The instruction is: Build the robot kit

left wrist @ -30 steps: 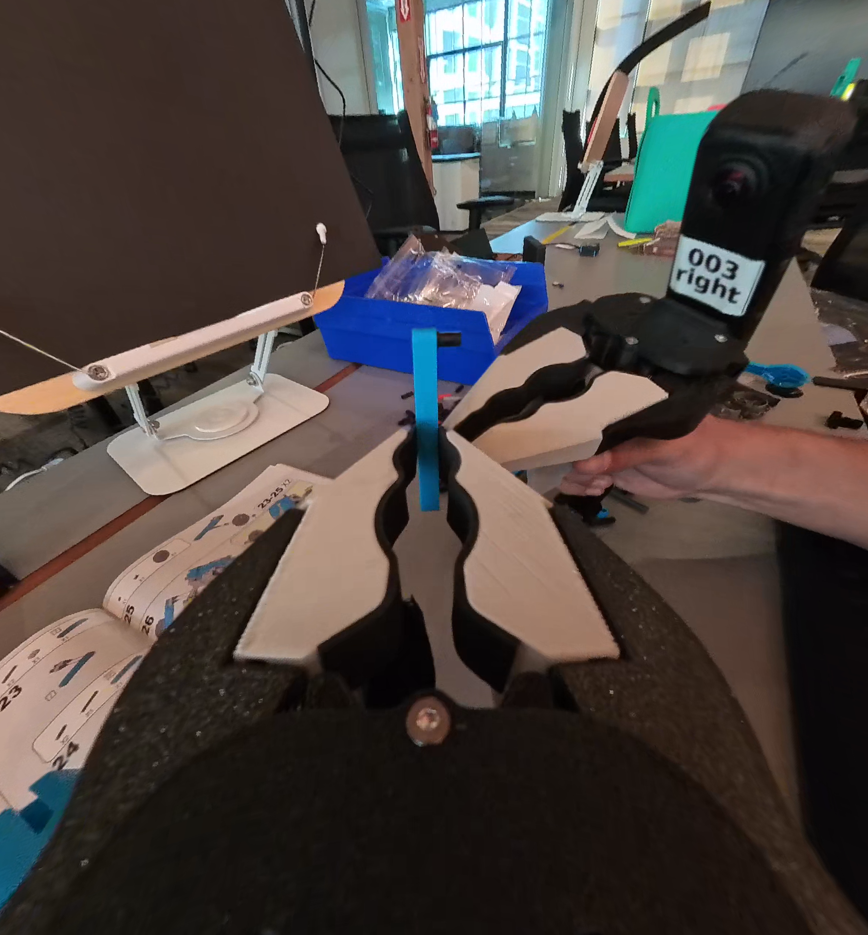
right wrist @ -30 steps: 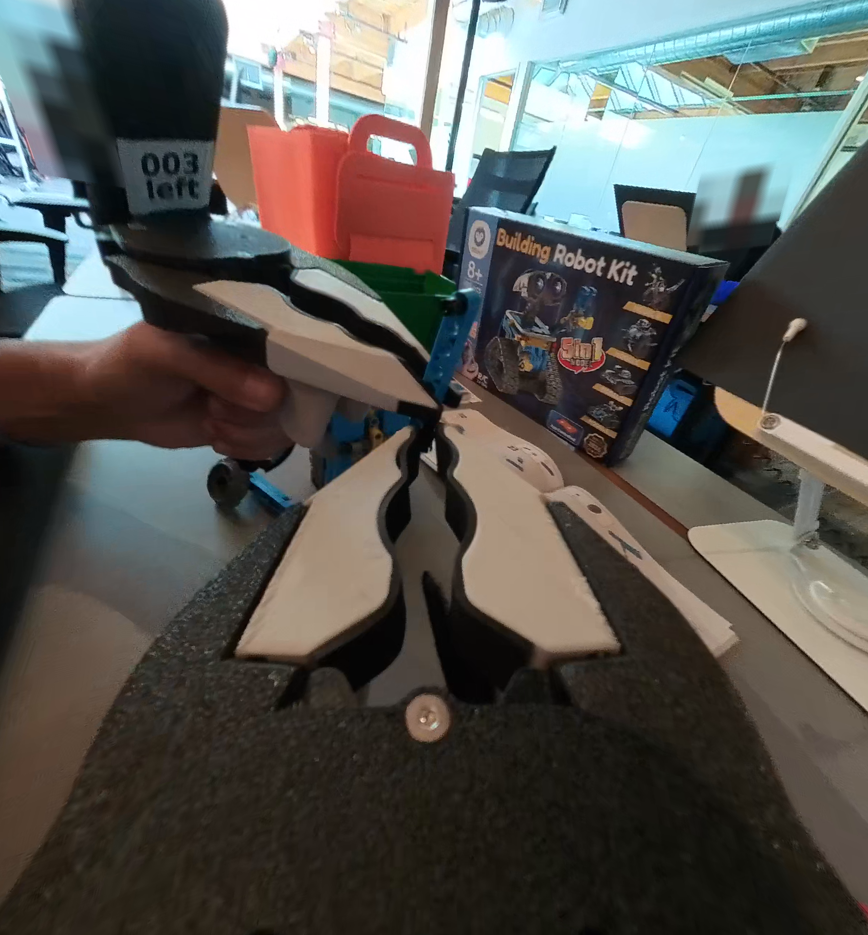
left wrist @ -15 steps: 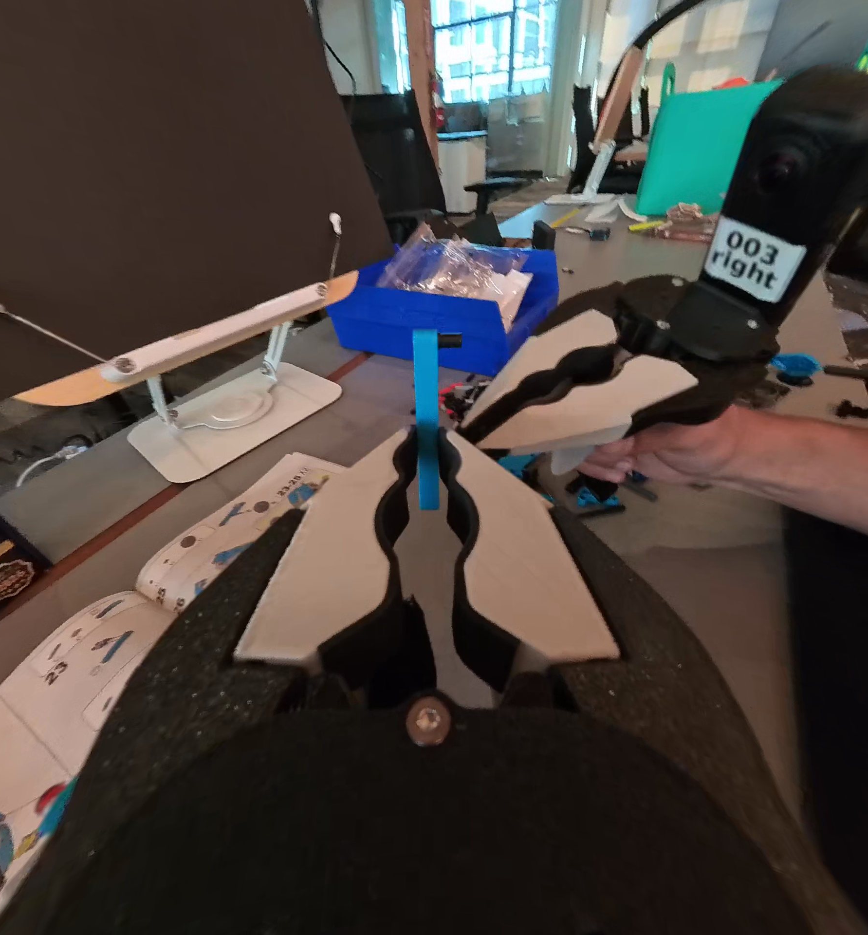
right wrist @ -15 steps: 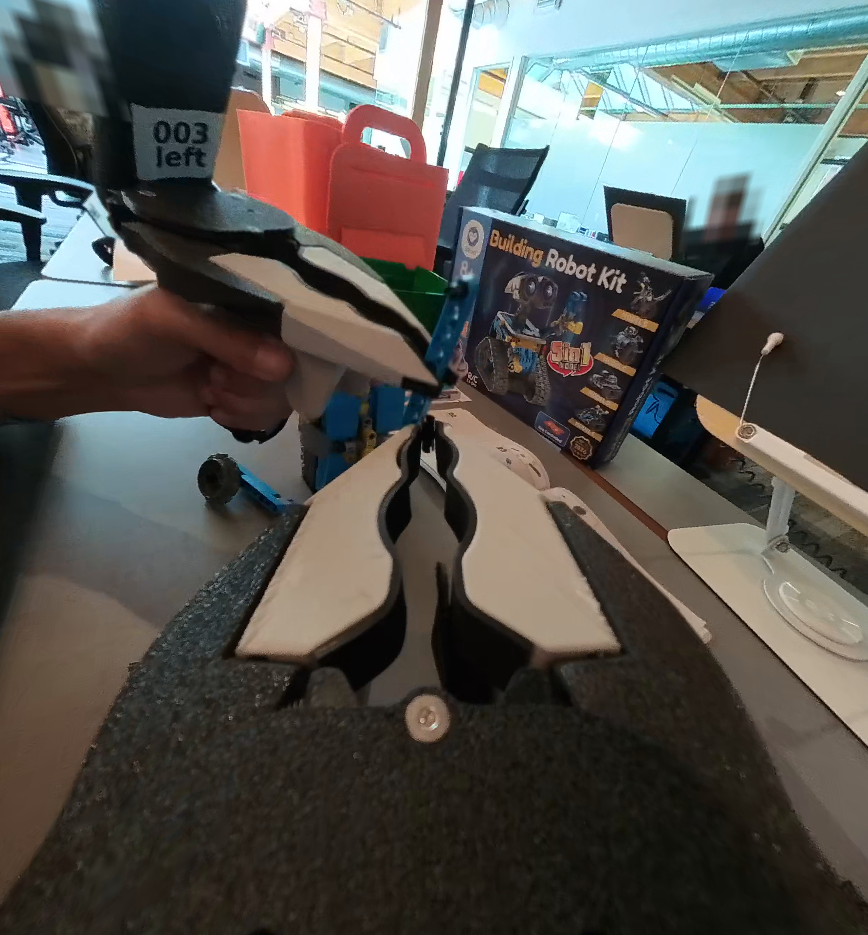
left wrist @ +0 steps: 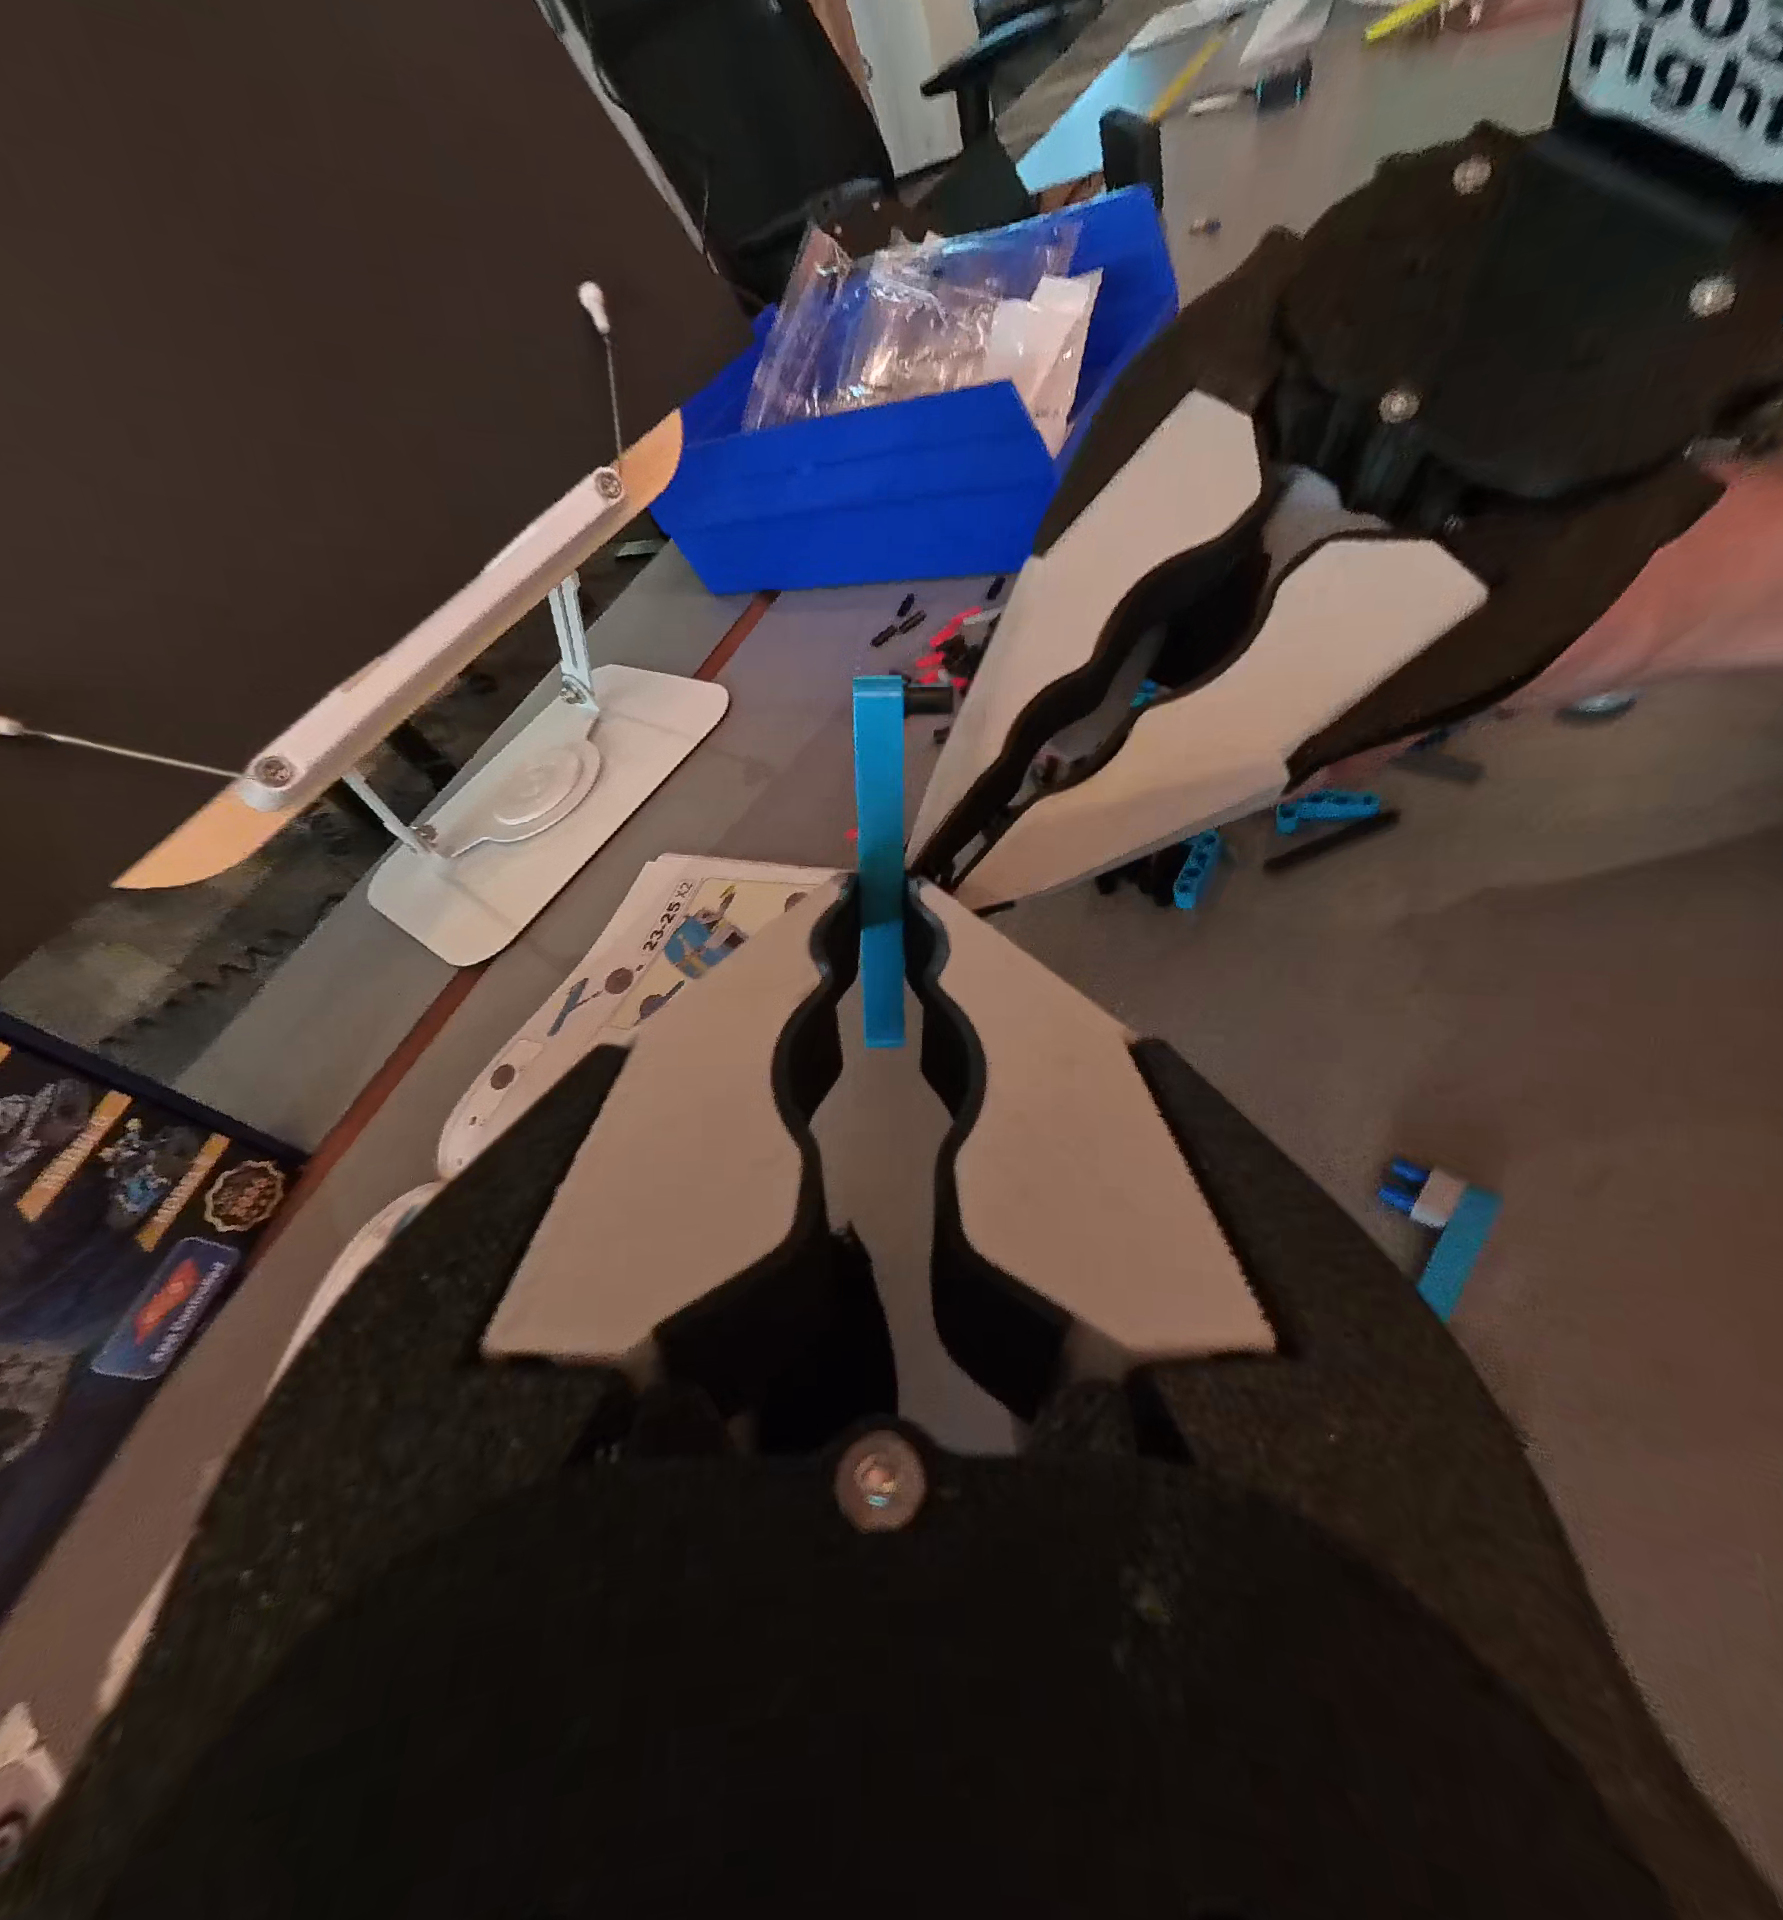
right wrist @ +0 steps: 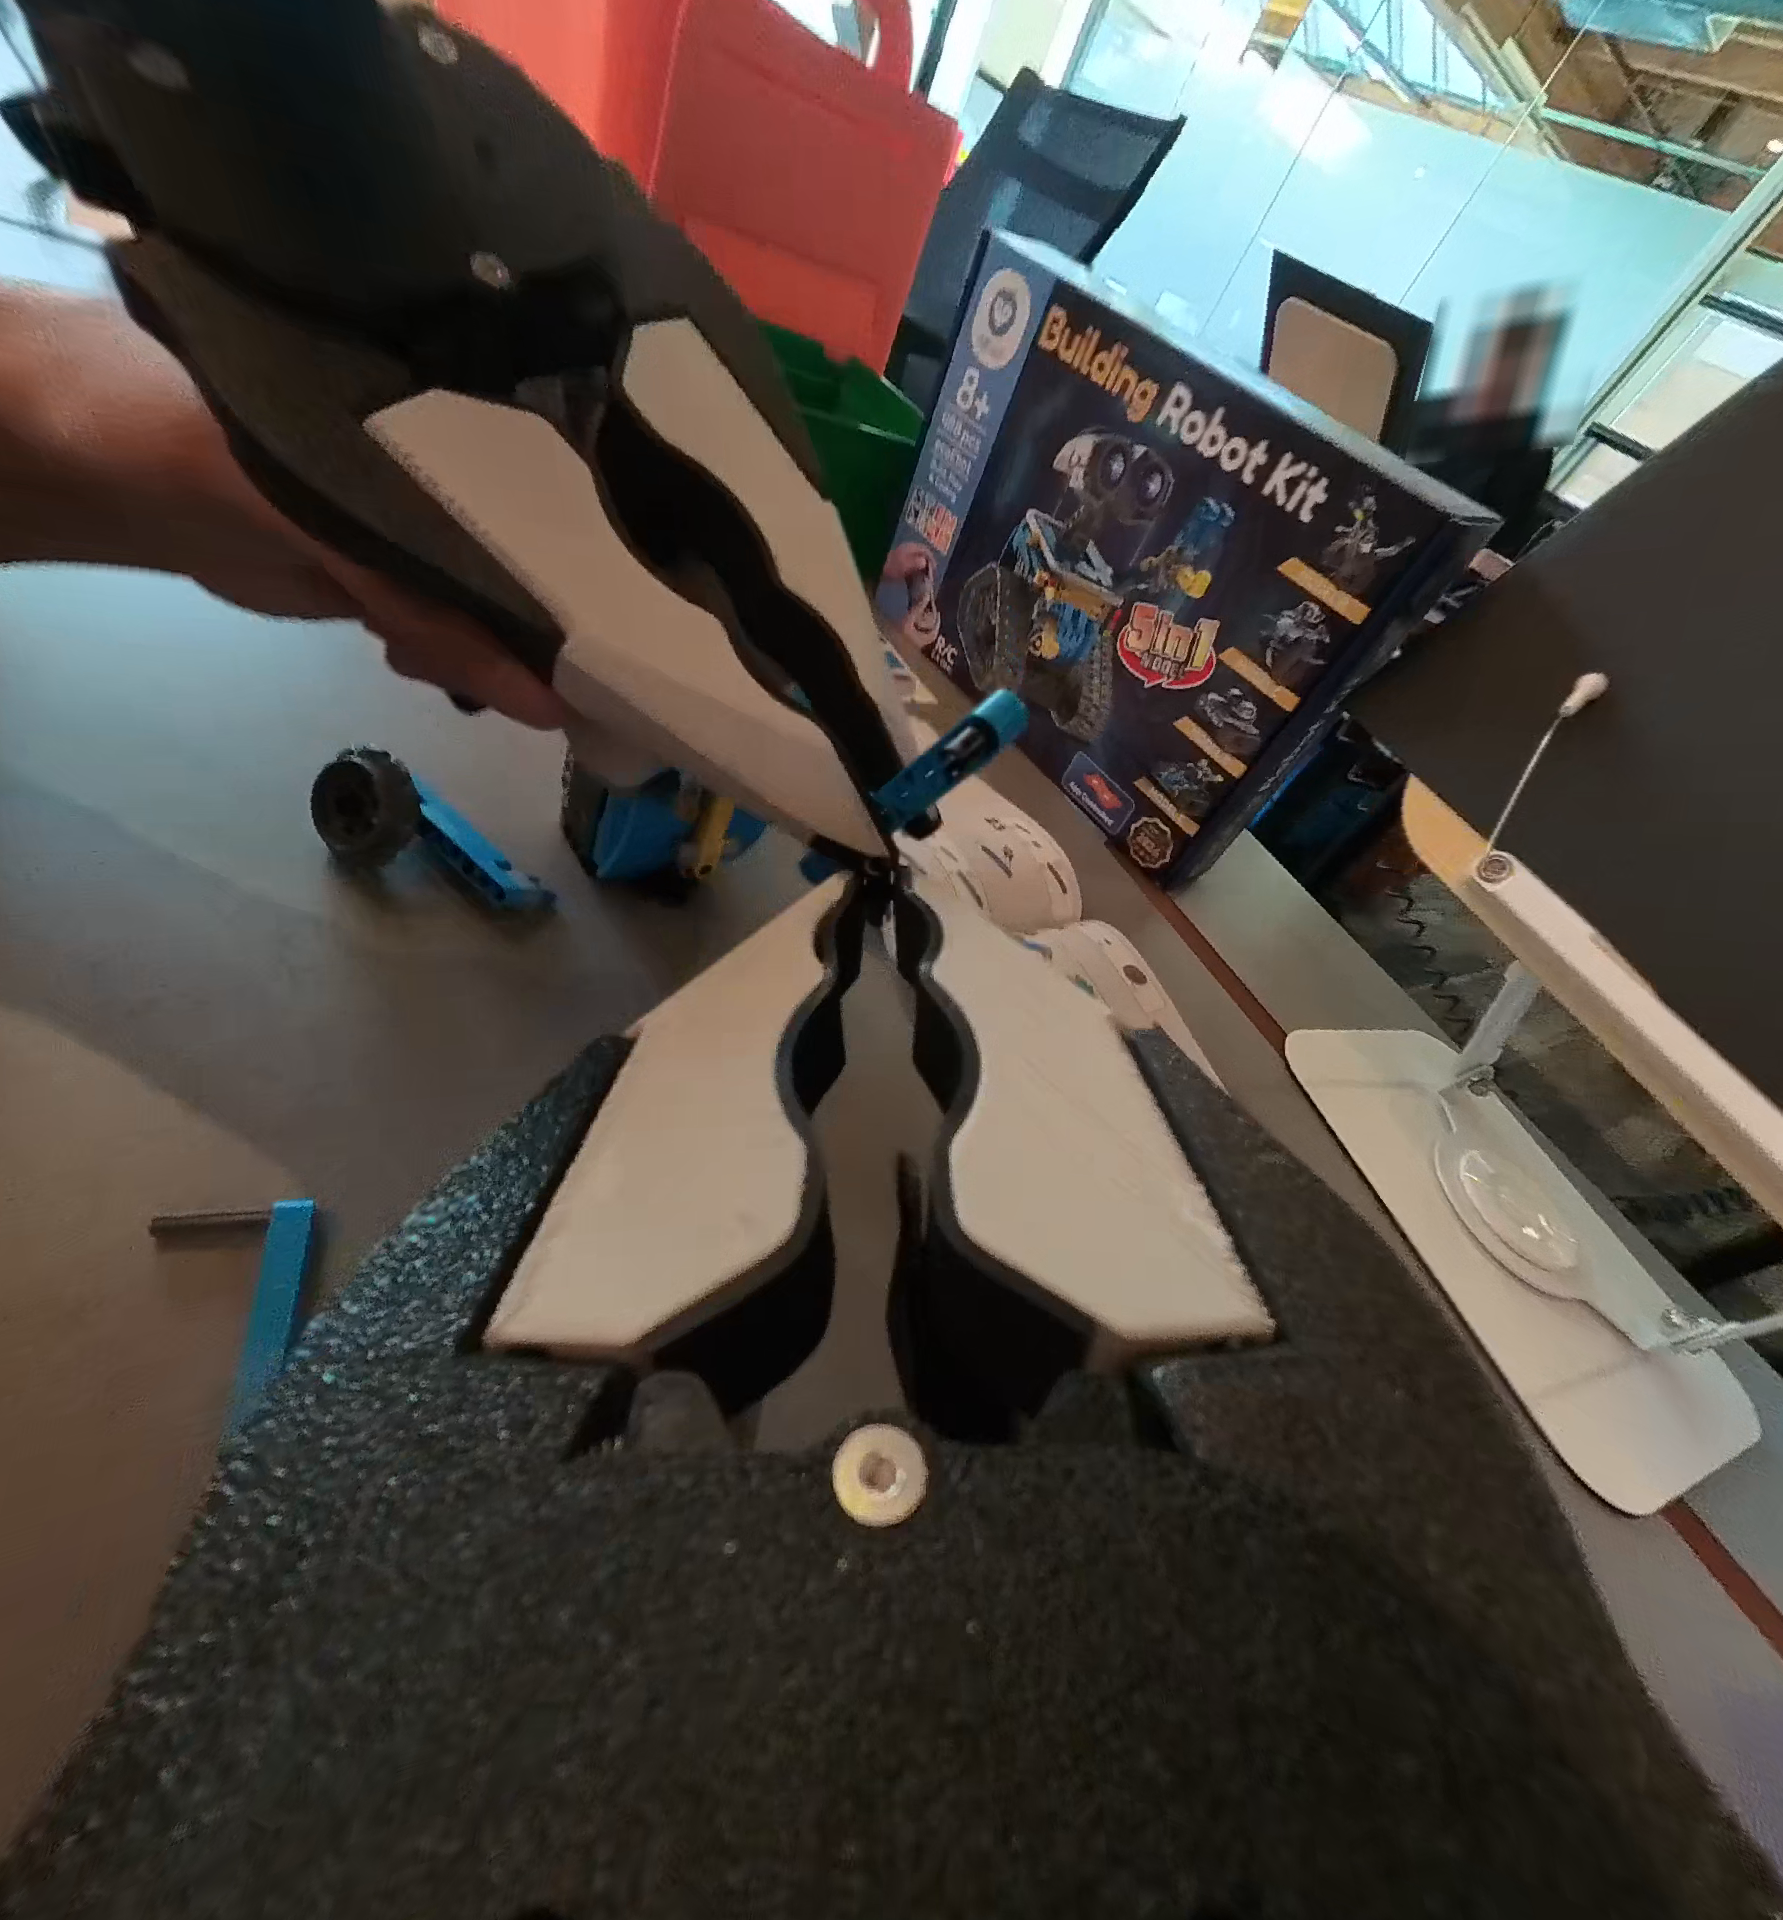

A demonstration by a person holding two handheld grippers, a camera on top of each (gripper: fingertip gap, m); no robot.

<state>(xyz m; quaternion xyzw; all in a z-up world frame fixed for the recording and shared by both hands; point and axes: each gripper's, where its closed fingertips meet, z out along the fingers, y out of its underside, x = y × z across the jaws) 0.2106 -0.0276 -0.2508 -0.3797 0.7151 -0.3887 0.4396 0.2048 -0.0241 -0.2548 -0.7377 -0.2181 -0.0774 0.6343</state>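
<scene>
My left gripper (left wrist: pixel 882 894) is shut on a thin blue beam (left wrist: pixel 879 790) and holds it upright above the table. A black pin (left wrist: pixel 931 696) sticks out of the beam's top end. My right gripper (right wrist: pixel 871 883) is shut, with what looks like a small black pin pinched at its tips. Those tips sit right against the left gripper's tips, just below the beam (right wrist: pixel 954 753). In the left wrist view the right gripper (left wrist: pixel 934 868) comes in from the upper right, its tips beside the beam's lower part. A hand (right wrist: pixel 87 468) holds the left gripper.
On the grey table are a blue bin (left wrist: pixel 866 488) of plastic bags, a white stand (left wrist: pixel 544 790), an open instruction booklet (left wrist: pixel 658 966), a kit box (right wrist: pixel 1178 582), a partly built blue model (right wrist: pixel 648 831), a wheel (right wrist: pixel 362 805) and loose blue pieces (left wrist: pixel 1453 1236). A black board (left wrist: pixel 243 312) stands on the left. Less than 4 cm separates the two grippers' tips.
Both grippers have tipped down toward the table and come closer together. The right gripper's tips have moved from the beam's top end to beside the left gripper's tips.
</scene>
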